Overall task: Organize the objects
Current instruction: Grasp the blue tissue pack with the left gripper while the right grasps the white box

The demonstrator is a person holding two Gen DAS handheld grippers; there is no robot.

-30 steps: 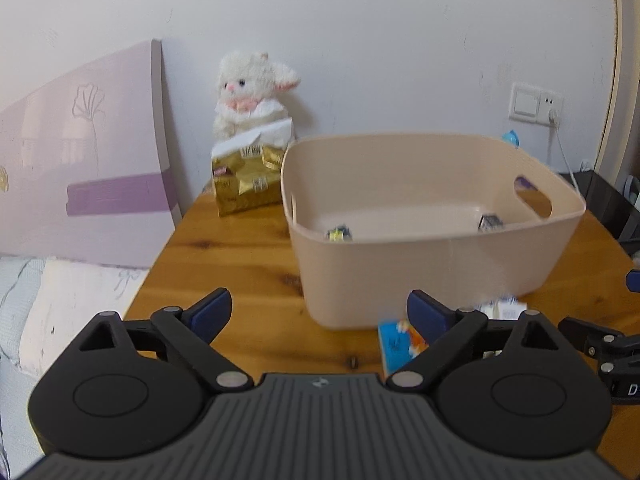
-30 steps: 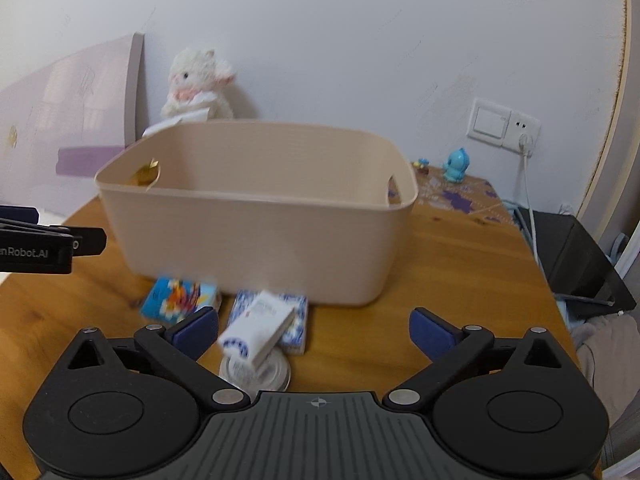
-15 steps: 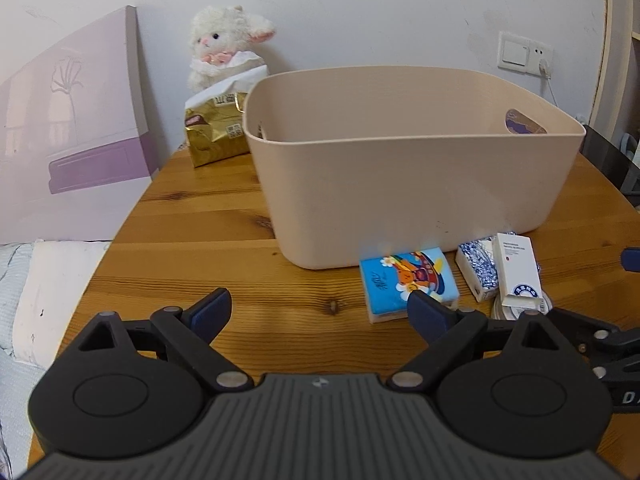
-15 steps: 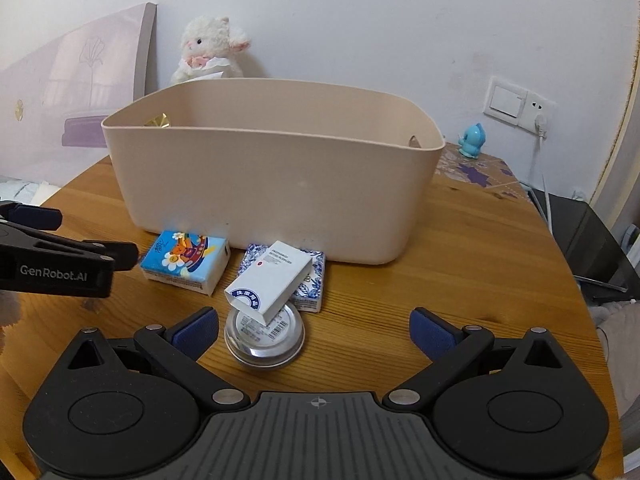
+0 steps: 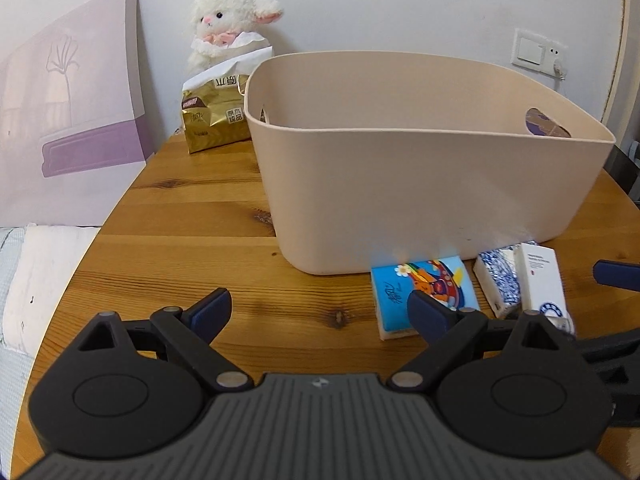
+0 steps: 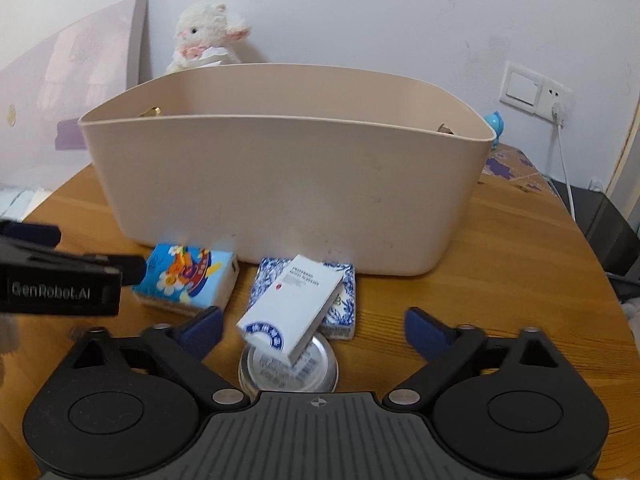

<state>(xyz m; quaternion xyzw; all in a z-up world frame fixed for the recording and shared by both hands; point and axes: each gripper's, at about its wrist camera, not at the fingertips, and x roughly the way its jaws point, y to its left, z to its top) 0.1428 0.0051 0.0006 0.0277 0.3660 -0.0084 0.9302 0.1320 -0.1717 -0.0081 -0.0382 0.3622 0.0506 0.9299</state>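
Note:
A beige plastic bin (image 5: 420, 184) (image 6: 288, 192) stands on the wooden table (image 5: 192, 216). In front of it lie a colourful tissue pack (image 5: 424, 288) (image 6: 188, 280), a blue-patterned pack (image 5: 498, 280) (image 6: 342, 304), and a white box (image 5: 540, 280) (image 6: 292, 308) leaning on a round tin (image 6: 288, 368). My left gripper (image 5: 320, 312) is open and empty, low over the table, its right fingertip just in front of the colourful pack. My right gripper (image 6: 312, 328) is open and empty, with the white box and tin between its fingers.
A white plush lamb (image 5: 228, 24) and a gold tissue bag (image 5: 216, 116) stand behind the bin on the left. A purple panel (image 5: 68, 132) leans on the wall. A wall socket with cable (image 6: 556, 108) and a blue figure (image 6: 494, 122) are at the right.
Both grippers have dropped low and drawn nearer the items in front of the bin. The bin's inside is now out of sight. The right gripper now straddles the white box and tin.

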